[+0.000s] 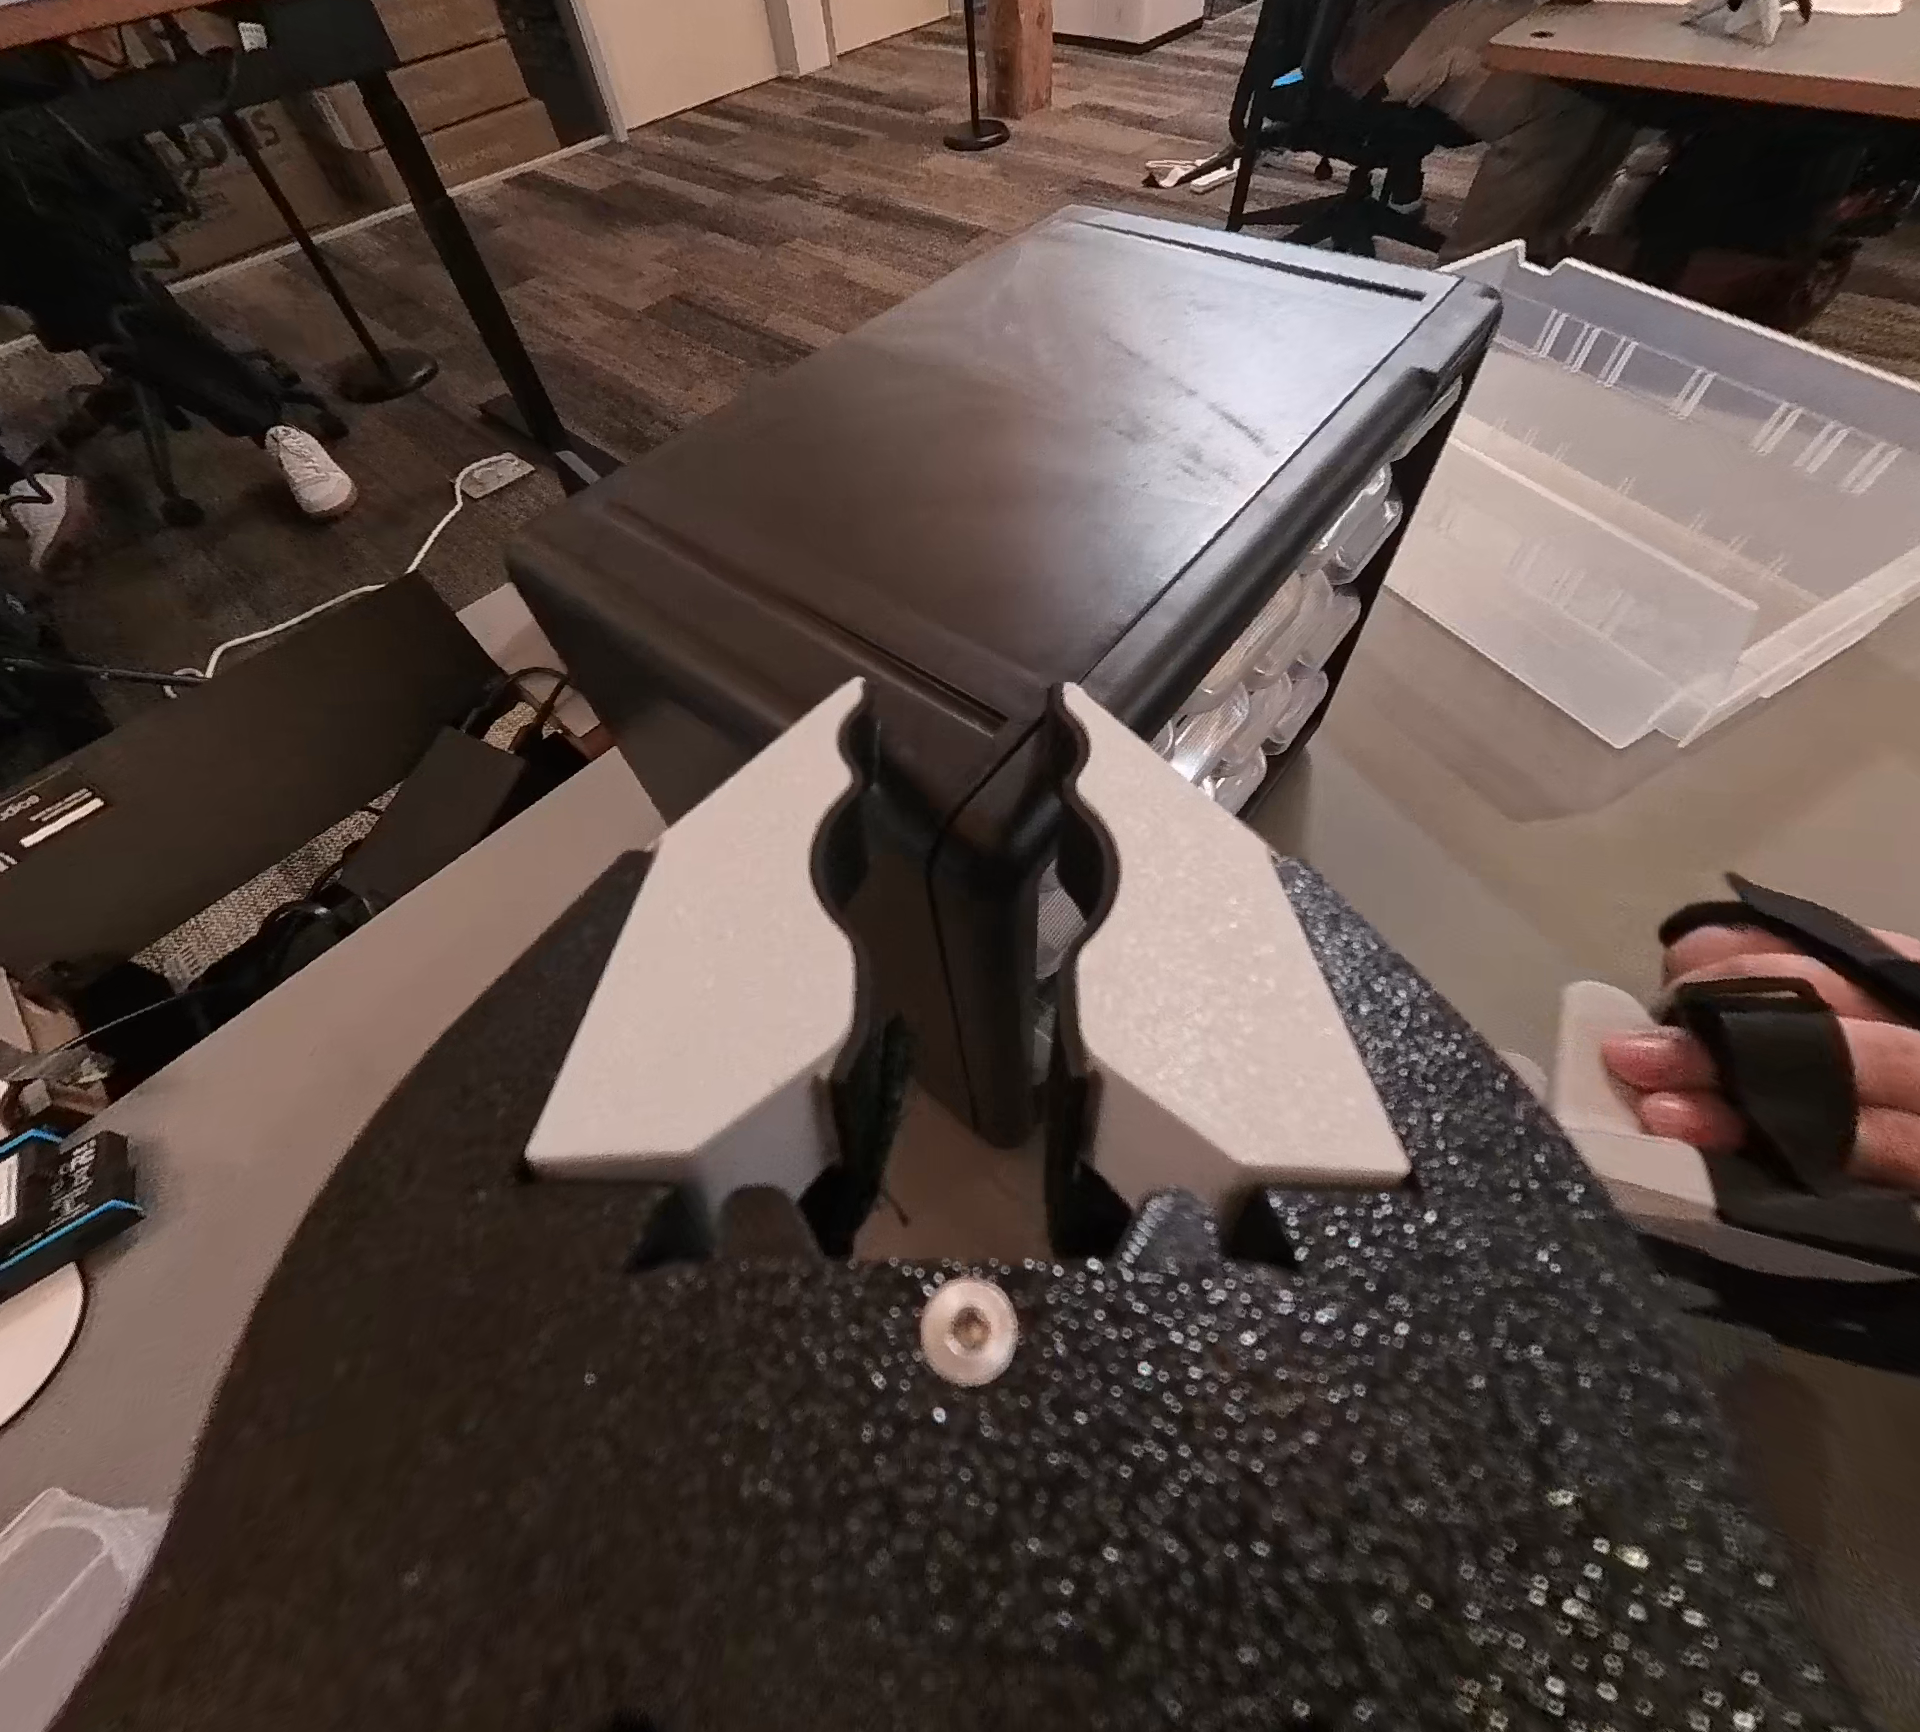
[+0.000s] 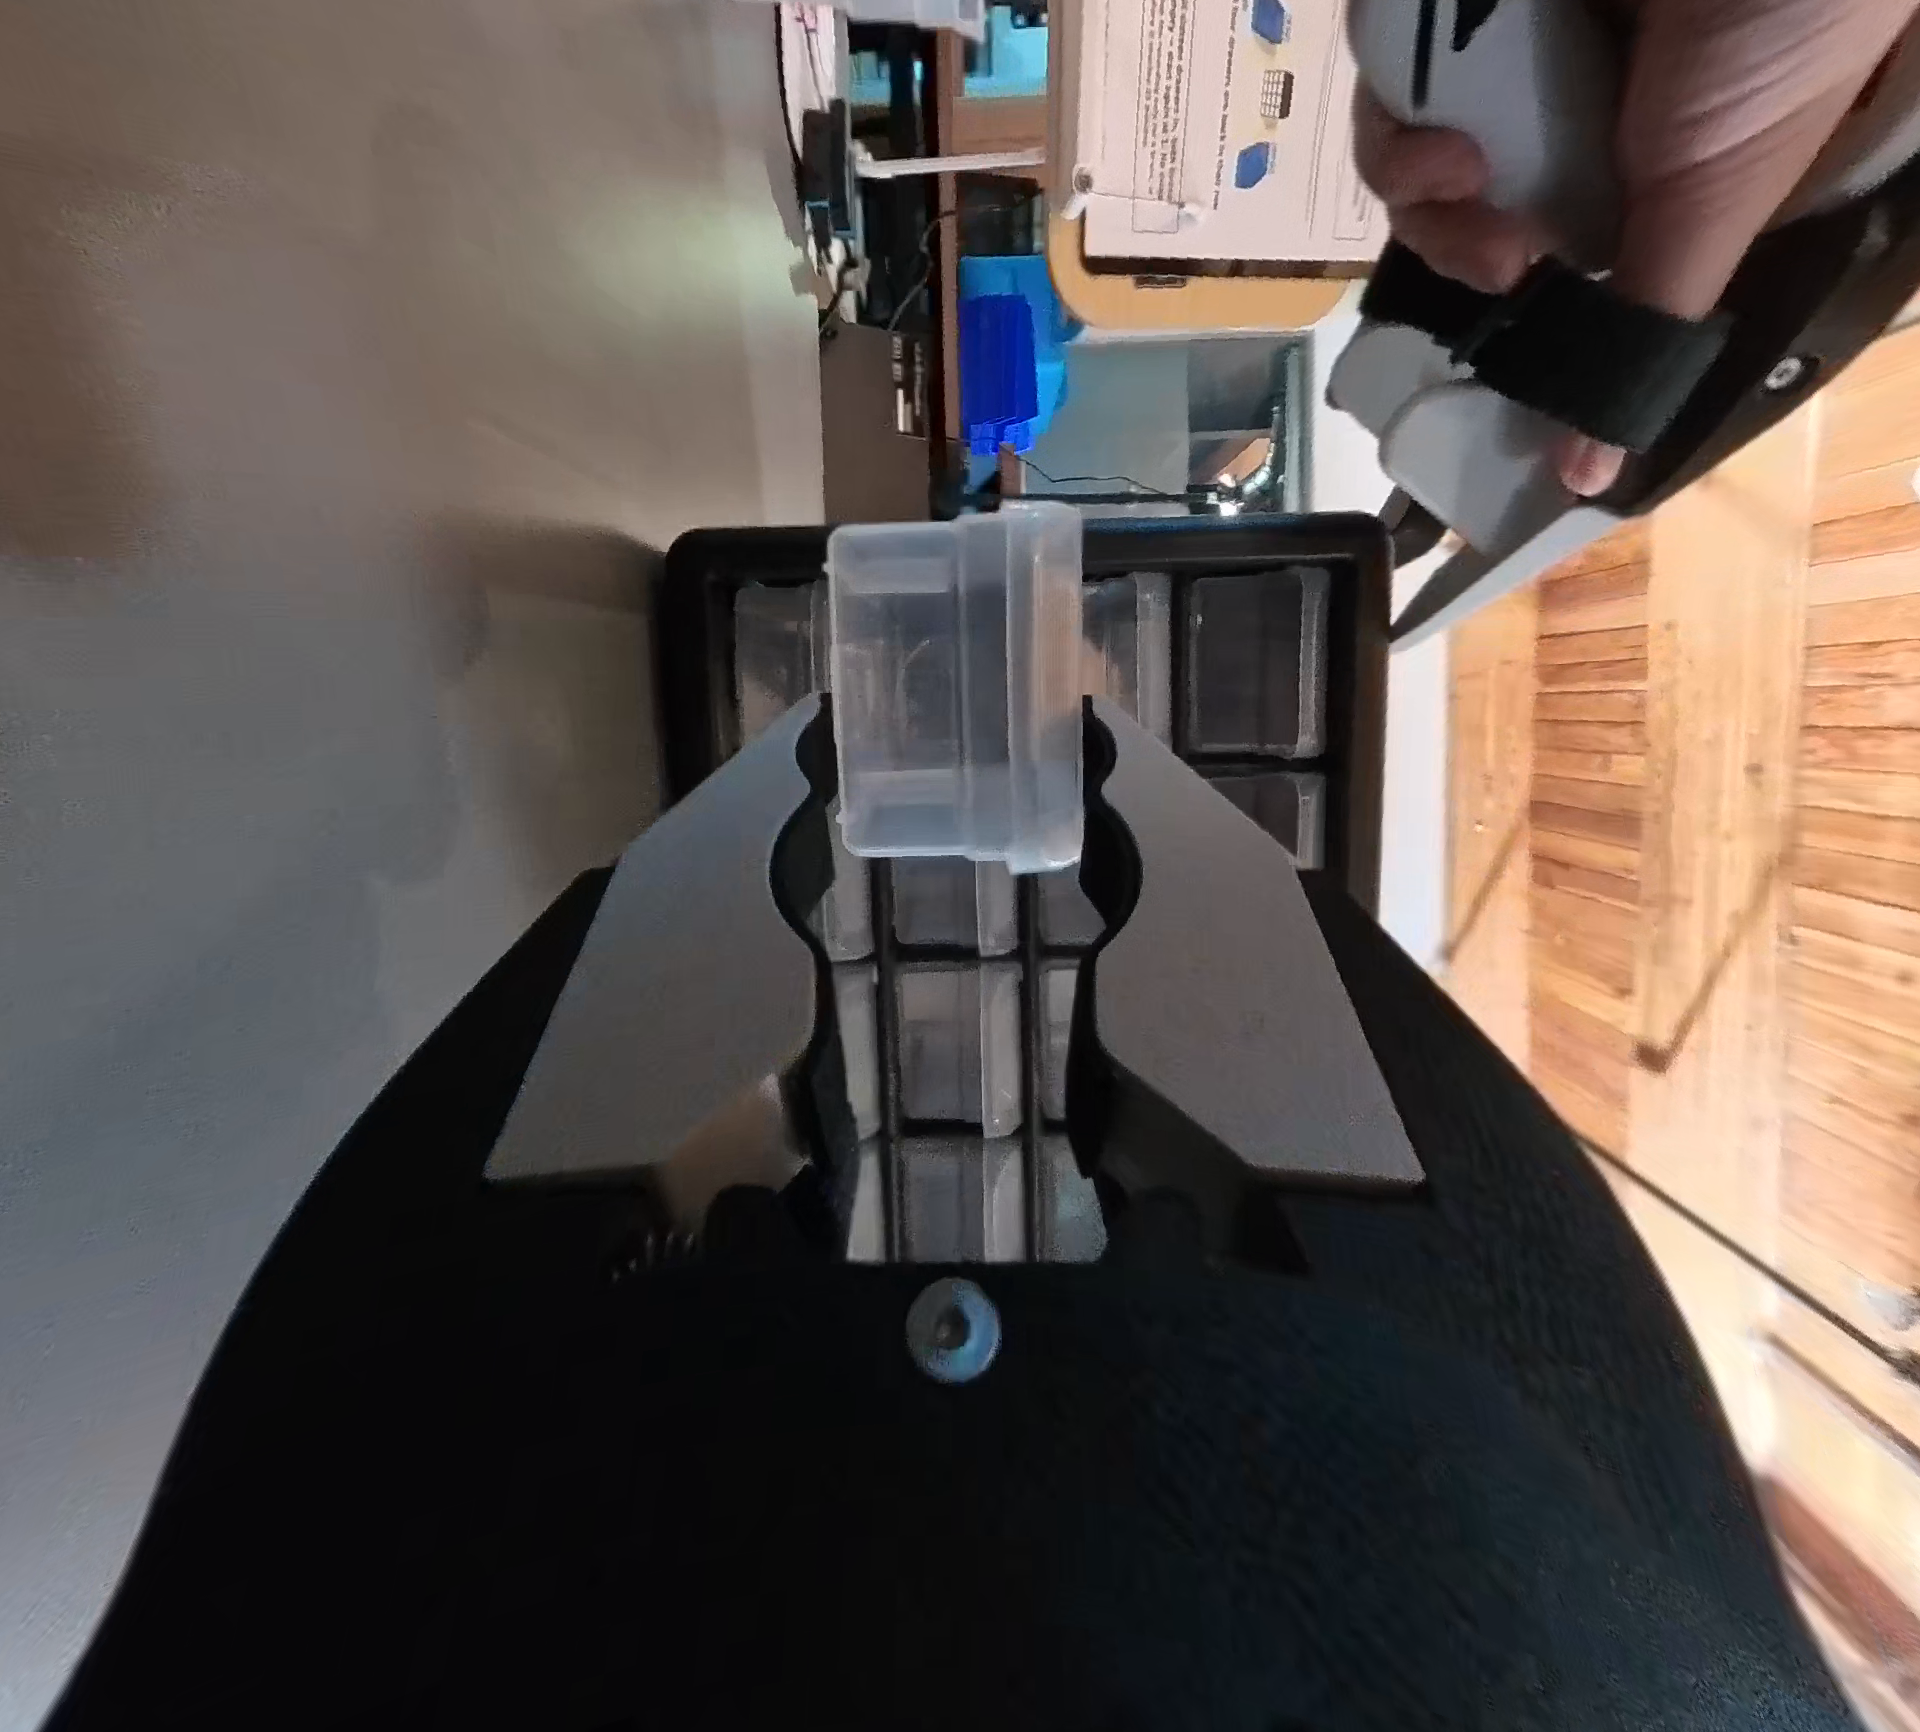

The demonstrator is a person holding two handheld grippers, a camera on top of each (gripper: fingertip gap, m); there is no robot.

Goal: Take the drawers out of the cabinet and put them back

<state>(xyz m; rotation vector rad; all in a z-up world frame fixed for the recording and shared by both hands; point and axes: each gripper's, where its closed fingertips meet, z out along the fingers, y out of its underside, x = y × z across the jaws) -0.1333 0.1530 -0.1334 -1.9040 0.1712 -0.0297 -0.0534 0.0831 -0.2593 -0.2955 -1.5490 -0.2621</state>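
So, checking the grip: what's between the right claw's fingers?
In the right wrist view, a clear plastic drawer sits between the right claw's fingers, in front of the black cabinet.

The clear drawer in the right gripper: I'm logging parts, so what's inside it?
The clear drawer, held by the right gripper, shows nothing inside through its see-through walls. The fingers cover its lower sides.

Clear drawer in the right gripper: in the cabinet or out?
Out. The clear drawer sits clamped between the right gripper fingers, in front of the black cabinet, whose other drawers stay seated. It looks empty.
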